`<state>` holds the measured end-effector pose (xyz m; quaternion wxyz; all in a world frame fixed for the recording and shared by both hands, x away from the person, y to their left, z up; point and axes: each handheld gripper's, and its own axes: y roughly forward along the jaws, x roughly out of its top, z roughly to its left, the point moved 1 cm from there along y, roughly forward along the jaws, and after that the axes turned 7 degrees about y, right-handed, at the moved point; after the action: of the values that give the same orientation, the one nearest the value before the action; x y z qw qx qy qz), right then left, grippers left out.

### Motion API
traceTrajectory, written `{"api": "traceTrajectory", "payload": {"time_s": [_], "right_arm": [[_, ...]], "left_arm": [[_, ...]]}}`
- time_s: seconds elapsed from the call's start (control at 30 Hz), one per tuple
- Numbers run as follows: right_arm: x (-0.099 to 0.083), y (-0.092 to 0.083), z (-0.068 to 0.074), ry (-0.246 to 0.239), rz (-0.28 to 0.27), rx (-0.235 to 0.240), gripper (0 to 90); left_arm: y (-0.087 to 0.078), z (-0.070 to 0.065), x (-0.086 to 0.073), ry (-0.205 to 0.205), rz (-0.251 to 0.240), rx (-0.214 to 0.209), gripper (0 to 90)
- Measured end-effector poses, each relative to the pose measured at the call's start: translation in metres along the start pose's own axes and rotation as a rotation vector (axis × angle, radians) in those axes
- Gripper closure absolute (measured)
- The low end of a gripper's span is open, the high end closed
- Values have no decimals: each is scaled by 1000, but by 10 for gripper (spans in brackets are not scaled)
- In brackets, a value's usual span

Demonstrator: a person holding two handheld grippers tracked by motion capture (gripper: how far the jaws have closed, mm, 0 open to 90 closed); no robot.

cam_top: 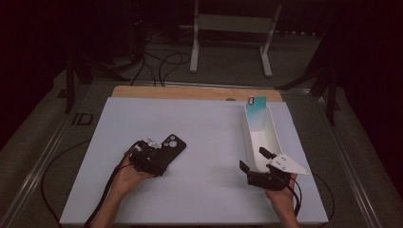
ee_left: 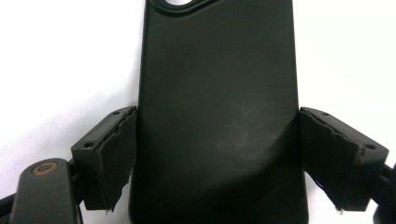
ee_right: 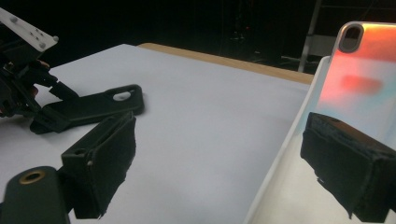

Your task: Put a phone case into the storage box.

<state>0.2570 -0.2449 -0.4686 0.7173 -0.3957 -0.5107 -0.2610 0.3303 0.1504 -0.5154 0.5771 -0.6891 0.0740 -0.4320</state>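
A black phone case [cam_top: 170,145] [ee_left: 217,116] lies flat on the white board, camera cutout pointing away from me. My left gripper [cam_top: 154,159] [ee_left: 217,158] is shut on its near end, one pad against each long side. A long white tray [cam_top: 273,137] [ee_right: 289,154] stands at the right, with a teal and orange phone case [cam_top: 256,111] [ee_right: 369,74] leaning upright at its far end. My right gripper [cam_top: 254,159] [ee_right: 219,158] is open and straddles the tray's near left wall, one jaw outside and one inside, holding nothing. The right gripper view also shows the black case [ee_right: 93,107] and the left gripper [ee_right: 28,93].
The white board [cam_top: 204,123] covers a wooden tabletop whose far edge [cam_top: 190,92] shows behind it. Metal rails run along both sides. A white stand frame [cam_top: 233,23] and cables [cam_top: 161,61] sit on the dark floor beyond.
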Motion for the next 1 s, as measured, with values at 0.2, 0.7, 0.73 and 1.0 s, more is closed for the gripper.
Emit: {"api": "traceTrajectory", "payload": {"time_s": [0.2, 0.7, 0.73, 1.0], "right_arm": [[1, 0, -2, 31, 1, 16, 101], [11, 7, -7, 105, 51, 33, 86], [12, 7, -7, 107, 51, 35, 86], [27, 13, -7, 123, 78, 71, 87]], "left_arm": [[-14, -1, 2, -14, -103, 45, 156], [-47, -10, 13, 25, -312, 99, 154], [-48, -11, 14, 29, -325, 95, 154], [-56, -21, 24, 69, -369, 106, 154]]}}
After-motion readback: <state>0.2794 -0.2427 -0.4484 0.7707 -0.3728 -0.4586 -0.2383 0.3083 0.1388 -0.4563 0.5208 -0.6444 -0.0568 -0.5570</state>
